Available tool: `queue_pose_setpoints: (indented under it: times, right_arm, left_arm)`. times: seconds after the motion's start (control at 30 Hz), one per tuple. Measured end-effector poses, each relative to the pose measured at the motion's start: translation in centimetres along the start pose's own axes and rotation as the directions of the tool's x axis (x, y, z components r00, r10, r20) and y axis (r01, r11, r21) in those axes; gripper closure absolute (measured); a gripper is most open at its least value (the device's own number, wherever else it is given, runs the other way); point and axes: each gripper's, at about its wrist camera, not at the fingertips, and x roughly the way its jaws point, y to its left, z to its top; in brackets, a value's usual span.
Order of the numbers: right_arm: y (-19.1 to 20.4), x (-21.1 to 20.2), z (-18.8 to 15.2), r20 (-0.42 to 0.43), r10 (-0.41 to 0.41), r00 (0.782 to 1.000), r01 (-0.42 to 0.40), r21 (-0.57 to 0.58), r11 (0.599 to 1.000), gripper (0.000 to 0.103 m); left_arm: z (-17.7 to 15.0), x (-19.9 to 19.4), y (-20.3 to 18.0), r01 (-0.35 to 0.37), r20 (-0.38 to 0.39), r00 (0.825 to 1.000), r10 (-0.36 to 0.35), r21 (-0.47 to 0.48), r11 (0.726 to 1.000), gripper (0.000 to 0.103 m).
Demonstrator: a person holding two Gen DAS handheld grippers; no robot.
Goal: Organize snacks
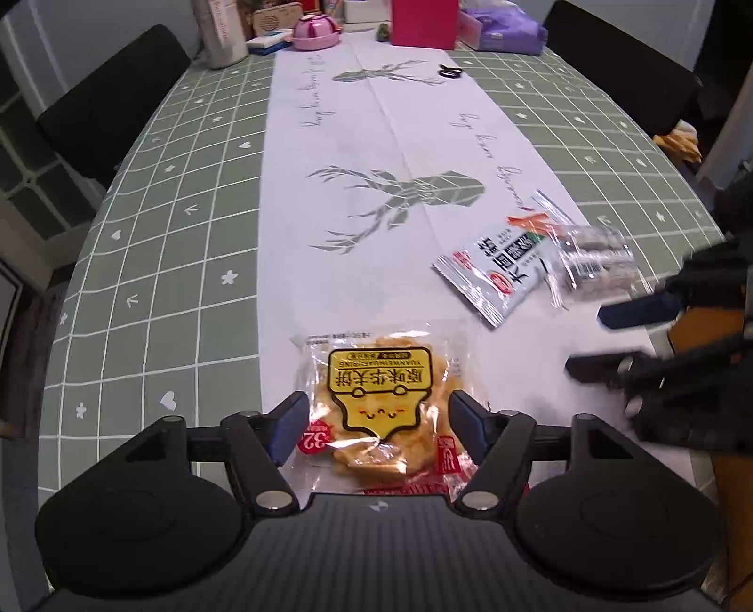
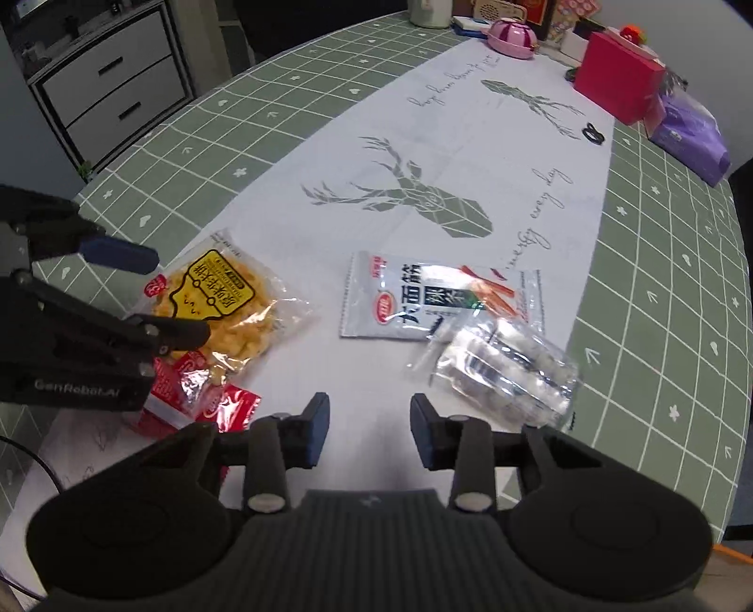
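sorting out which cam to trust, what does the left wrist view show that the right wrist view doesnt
Only the left wrist view: two black chairs at the table's far side, and the open left gripper straddling the yellow rice cracker pack.
Only the right wrist view: a grey drawer cabinet, and the open right gripper over bare runner.
Both: the white noodle-snack packet, clear wrapped pack, red box and pink bowl.

- The yellow-labelled cracker packet (image 2: 221,301), clear wrap over golden pieces, lies flat on the counter at about 9 o'clock in the right wrist view.
- The red packet (image 2: 226,405) lies partly under it, at its 6 o'clock.
- The white-and-grey strip packet (image 2: 404,296) lies flat at centre.
- The clear packet (image 2: 503,372) overlaps that one's 4 o'clock corner.
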Motion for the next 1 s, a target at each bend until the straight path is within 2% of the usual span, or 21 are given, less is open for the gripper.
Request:
queue_pose_setpoints:
  times: [0.07, 0.17, 0.27, 0.3, 0.43, 0.53, 0.73, 0.83, 0.97, 1.0]
  right_arm:
    - [0.7, 0.5, 0.1, 0.006, 0.011, 1.0, -0.011, -0.009, 1.0, 0.069]
    - [0.8, 1.0, 0.3, 0.015, -0.046, 0.999, 0.047, -0.027, 0.999, 0.069]
    - [-0.5, 0.9, 0.3, 0.013, 0.032, 0.999, -0.033, 0.057, 0.998, 0.068]
    - [-0.5, 0.9, 0.2, 0.012, 0.052, 0.999, -0.053, 0.069, 0.996, 0.068]
    - [0.6, 1.6, -0.3, 0.004, 0.049, 0.999, -0.049, 0.012, 0.999, 0.068]
    - [1.0, 2.5, -0.6, -0.013, 0.046, 0.999, -0.046, 0.0, 0.999, 0.068]
    - [1.8, 3.2, -1.5, -0.036, 0.007, 0.999, -0.01, -0.066, 0.998, 0.067]
    - [1.5, 2.9, -1.7, -0.053, -0.018, 0.998, 0.014, -0.081, 0.997, 0.066]
    - [-0.8, 1.7, -1.5, -0.049, -0.082, 0.995, 0.081, -0.027, 0.996, 0.064]
    - [-1.4, 1.2, -1.3, -0.042, -0.099, 0.994, 0.098, -0.01, 0.995, 0.06]
  left_arm:
    - [0.0, 0.4, 0.6, 0.013, -0.001, 1.0, -0.014, -0.043, 0.999, 0.014]
    - [-0.1, 1.2, 1.0, 0.019, -0.009, 1.0, -0.02, -0.056, 0.998, 0.014]
    - [-0.4, 2.3, 1.0, 0.014, -0.028, 0.999, -0.015, -0.05, 0.999, 0.012]
    - [-0.5, 2.5, 1.1, 0.019, -0.023, 1.0, -0.021, -0.055, 0.998, 0.005]
    - [-0.6, 3.3, 1.5, 0.052, -0.028, 0.998, -0.055, -0.092, 0.994, 0.0]
    - [-1.1, 3.8, 1.3, 0.058, -0.023, 0.998, -0.061, -0.1, 0.993, 0.0]
    - [-1.4, 3.8, -0.8, -0.018, -0.012, 1.0, 0.018, -0.007, 1.0, 0.0]
    - [-1.7, 3.4, -2.1, -0.064, 0.0, 0.998, 0.065, 0.052, 0.997, 0.008]
    - [-2.0, 3.2, -3.2, -0.109, 0.013, 0.994, 0.108, 0.101, 0.989, 0.012]
    - [-2.0, 3.2, -3.2, -0.108, 0.01, 0.994, 0.108, 0.097, 0.989, 0.013]
